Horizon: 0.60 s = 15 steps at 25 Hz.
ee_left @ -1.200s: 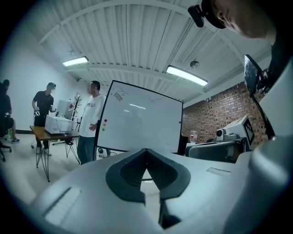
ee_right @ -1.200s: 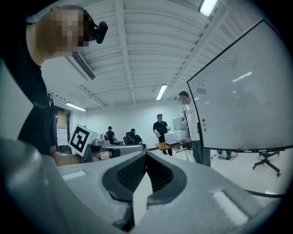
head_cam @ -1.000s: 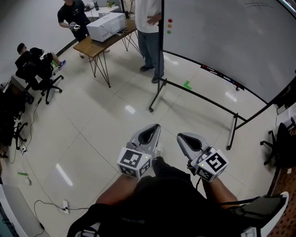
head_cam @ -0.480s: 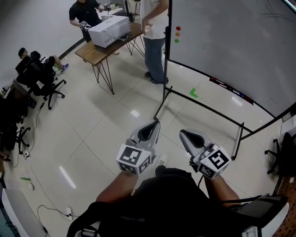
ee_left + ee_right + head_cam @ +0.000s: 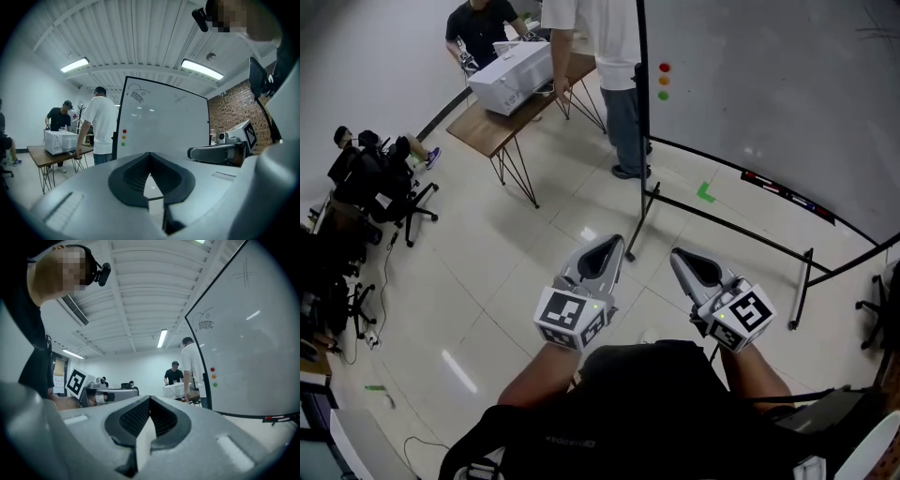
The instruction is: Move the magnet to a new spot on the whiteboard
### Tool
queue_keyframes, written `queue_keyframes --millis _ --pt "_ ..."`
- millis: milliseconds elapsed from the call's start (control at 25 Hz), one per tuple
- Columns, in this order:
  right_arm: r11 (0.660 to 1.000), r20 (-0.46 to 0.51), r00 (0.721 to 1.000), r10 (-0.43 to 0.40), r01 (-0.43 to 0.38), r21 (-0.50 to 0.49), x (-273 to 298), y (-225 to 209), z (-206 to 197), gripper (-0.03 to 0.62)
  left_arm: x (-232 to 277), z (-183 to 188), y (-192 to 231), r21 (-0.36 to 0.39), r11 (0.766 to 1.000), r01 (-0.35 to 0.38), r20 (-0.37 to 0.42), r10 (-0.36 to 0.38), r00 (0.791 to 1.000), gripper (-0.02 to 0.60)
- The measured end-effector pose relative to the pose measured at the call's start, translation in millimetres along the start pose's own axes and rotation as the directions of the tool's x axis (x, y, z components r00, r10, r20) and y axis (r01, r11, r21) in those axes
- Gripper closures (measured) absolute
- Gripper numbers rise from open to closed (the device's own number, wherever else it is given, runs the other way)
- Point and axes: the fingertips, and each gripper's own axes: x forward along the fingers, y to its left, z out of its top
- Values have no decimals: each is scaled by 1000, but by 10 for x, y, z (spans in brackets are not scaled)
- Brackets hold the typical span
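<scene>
You hold your left gripper (image 5: 613, 243) and right gripper (image 5: 679, 255) clenched on nothing, with whiteboard (image 5: 769, 94) and magnets (image 5: 664, 82) well ahead of the jaws.

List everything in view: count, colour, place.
whiteboard: one, white on a black stand, ahead right
magnets: three, red, orange, green, in a column near the whiteboard's left edge
table: one, brown, left of the whiteboard
box: one, white, on the table
person in white: one, standing at the whiteboard's left edge
person in black: one, behind the table
tape mark: one, green, floor below the whiteboard
office chairs: black, far left, count unclear
seated person: one, dark clothes, among the chairs
left tongs: one, grey, shut, empty, bottom centre
right tongs: one, grey, shut, empty, beside the left
</scene>
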Motion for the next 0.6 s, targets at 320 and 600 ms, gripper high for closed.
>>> queue_keyframes --millis 320,600 --pt "999 -27 999 -45 45 14 457 -306 -73 589 373 -87 464 -19 999 31 -30 -31 999 565" --pt "993 -46 992 -121 121 -8 1029 -611 -46 589 848 -28 1058 -27 993 118 -19 -118 993 566"
